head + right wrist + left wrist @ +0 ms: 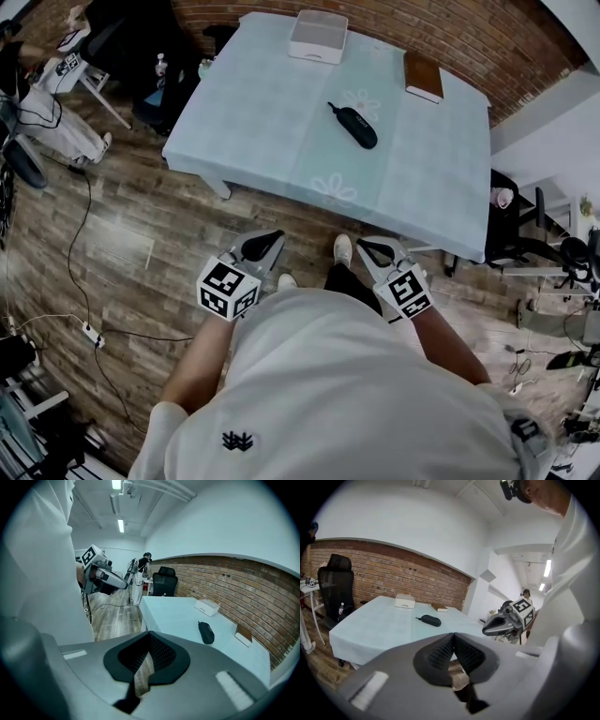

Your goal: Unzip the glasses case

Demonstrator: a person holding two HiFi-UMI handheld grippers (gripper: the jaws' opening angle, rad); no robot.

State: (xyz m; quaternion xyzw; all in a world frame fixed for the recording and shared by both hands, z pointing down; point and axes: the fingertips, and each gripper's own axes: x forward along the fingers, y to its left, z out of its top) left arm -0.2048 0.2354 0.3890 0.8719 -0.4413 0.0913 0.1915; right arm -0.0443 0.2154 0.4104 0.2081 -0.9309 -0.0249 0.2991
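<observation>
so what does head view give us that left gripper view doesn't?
Head view only: the person's shoes and the power strip on the floor. Left gripper view only: the left gripper with its jaws closed on nothing, and the ceiling lights. Both: glasses case on the table, white box, right gripper.
</observation>
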